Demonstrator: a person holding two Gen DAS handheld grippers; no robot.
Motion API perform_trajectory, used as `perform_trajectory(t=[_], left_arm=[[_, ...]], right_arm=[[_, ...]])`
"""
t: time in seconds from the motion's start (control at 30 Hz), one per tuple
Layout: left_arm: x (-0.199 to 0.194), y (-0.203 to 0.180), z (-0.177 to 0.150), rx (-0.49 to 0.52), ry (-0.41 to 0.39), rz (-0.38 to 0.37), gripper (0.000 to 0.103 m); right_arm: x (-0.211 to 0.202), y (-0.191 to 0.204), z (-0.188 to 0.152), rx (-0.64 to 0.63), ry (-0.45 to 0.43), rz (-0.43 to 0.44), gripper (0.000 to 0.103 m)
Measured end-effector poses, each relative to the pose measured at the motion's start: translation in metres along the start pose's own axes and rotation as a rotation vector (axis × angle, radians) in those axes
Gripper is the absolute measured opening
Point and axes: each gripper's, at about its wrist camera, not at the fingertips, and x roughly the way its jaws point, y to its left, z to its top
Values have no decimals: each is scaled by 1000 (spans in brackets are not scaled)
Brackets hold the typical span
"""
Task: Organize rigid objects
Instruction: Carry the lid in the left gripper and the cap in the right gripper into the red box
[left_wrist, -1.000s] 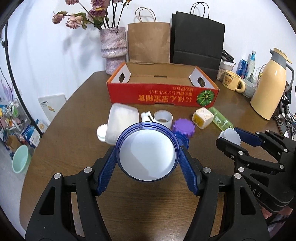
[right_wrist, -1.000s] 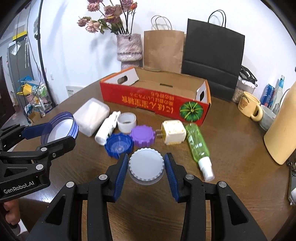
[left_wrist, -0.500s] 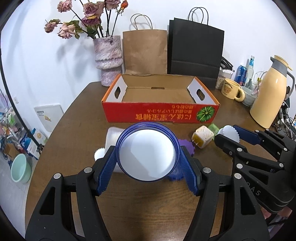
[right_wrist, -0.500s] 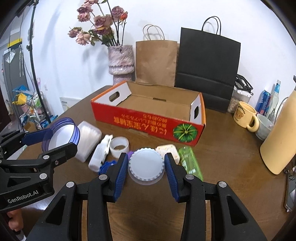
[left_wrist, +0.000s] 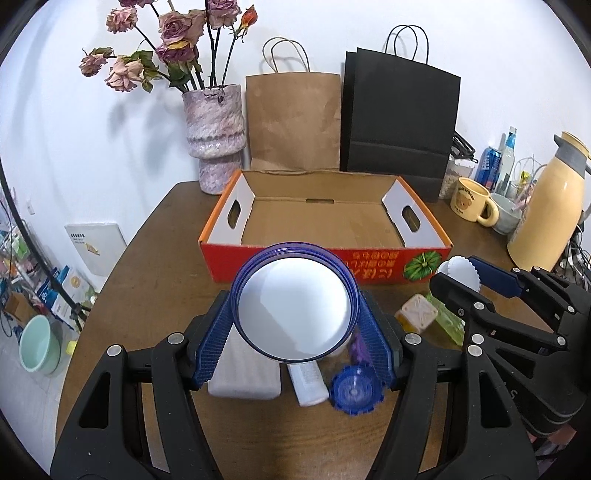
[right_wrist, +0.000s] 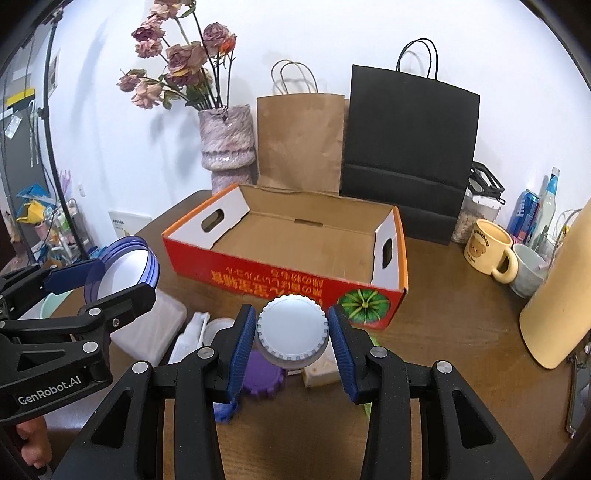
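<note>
My left gripper (left_wrist: 295, 325) is shut on a round blue-rimmed lid (left_wrist: 293, 308) and holds it above the table, just short of the open red cardboard box (left_wrist: 325, 221). My right gripper (right_wrist: 291, 336) is shut on a white ridged lid (right_wrist: 292, 334), also raised in front of the box (right_wrist: 288, 273). The box is empty. Below the grippers lie a white plastic case (left_wrist: 242, 373), a white tube (left_wrist: 308, 382), a blue ridged cap (left_wrist: 355, 389), a purple cap (right_wrist: 263, 376), a cream cube (left_wrist: 416, 314) and a green bottle (left_wrist: 447, 319).
Behind the box stand a vase of dried roses (left_wrist: 216, 136), a brown paper bag (left_wrist: 293, 118) and a black paper bag (left_wrist: 400, 125). At the right are a bear mug (left_wrist: 472, 203), a cream thermos jug (left_wrist: 546, 218) and bottles. The table's left edge curves away.
Both grippers have risen and moved towards the box with their lids held. The loose objects now sit lower in view, partly hidden under the grippers.
</note>
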Motion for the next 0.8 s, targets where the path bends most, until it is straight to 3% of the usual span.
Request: perform_trajectory(t=[0.8], left_arm=[[78, 7, 51, -50, 11, 14, 63]], right_arm=[[68, -22, 53, 24, 10, -41, 45]])
